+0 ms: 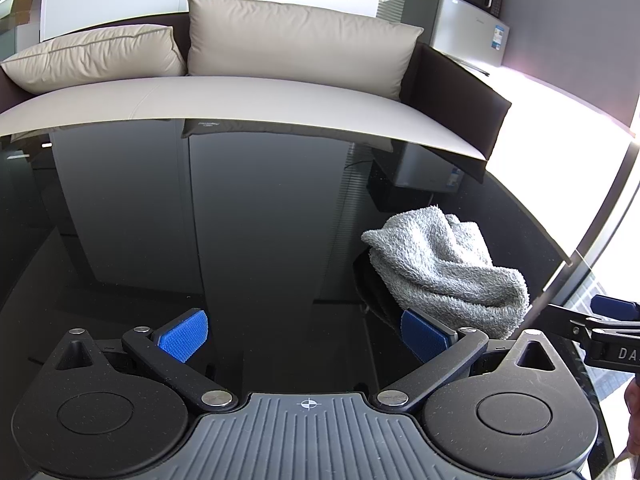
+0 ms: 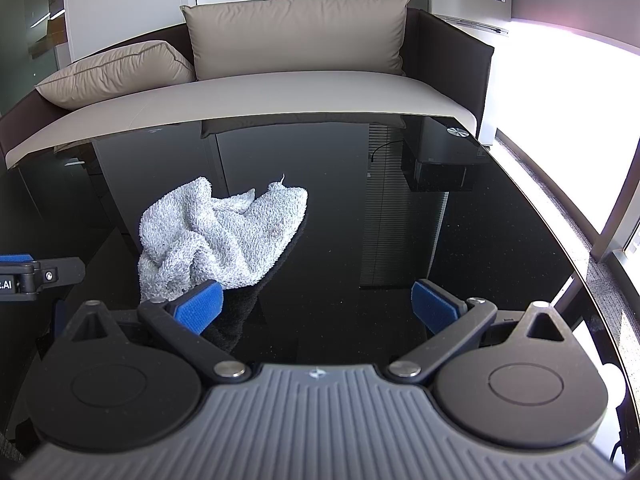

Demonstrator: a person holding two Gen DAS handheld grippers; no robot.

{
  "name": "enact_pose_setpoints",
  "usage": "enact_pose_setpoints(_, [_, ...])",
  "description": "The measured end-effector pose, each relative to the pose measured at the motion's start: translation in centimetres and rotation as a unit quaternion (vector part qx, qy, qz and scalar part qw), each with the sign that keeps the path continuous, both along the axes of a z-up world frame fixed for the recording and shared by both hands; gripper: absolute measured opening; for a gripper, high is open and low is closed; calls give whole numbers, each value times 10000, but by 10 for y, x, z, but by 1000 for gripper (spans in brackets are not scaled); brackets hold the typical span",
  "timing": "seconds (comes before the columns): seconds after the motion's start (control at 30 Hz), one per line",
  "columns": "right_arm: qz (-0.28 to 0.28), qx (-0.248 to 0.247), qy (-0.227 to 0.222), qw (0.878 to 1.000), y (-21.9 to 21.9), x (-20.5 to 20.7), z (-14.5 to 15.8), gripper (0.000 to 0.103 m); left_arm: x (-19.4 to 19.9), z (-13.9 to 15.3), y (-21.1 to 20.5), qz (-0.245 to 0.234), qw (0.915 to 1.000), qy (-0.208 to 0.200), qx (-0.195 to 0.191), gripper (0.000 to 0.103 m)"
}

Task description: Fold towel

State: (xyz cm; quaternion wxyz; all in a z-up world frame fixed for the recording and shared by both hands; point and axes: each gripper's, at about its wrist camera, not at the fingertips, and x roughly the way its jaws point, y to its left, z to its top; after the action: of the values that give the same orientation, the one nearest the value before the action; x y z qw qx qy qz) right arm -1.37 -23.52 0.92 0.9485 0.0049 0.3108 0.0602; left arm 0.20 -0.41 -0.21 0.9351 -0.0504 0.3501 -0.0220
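The left gripper and right gripper both hang spread wide above the black glass table, holding nothing. The crumpled grey towel lies between them, just ahead of their inner fingers.

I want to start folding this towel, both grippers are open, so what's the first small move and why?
Probably bring the right gripper left and forward to pinch a corner of the towel: it lies crumpled on the black table, held by neither gripper, and must be spread first.
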Motion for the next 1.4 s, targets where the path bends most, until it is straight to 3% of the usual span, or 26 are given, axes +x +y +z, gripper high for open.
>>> enact_pose_setpoints(0.83, [143,219,-18,9997,-4,4,2,103,7,-3,-2,-154,9997,23,-179,102])
enact_pose_setpoints(1.2, [272,544,-152,9980,-7,38,14,103,32,-5,3,-46,9988,-21,-481,102])
enact_pose_setpoints(1.4, [428,530,-149,9976,-2,56,14,103,44,-5,-3,-227,9985,1,-505,102])
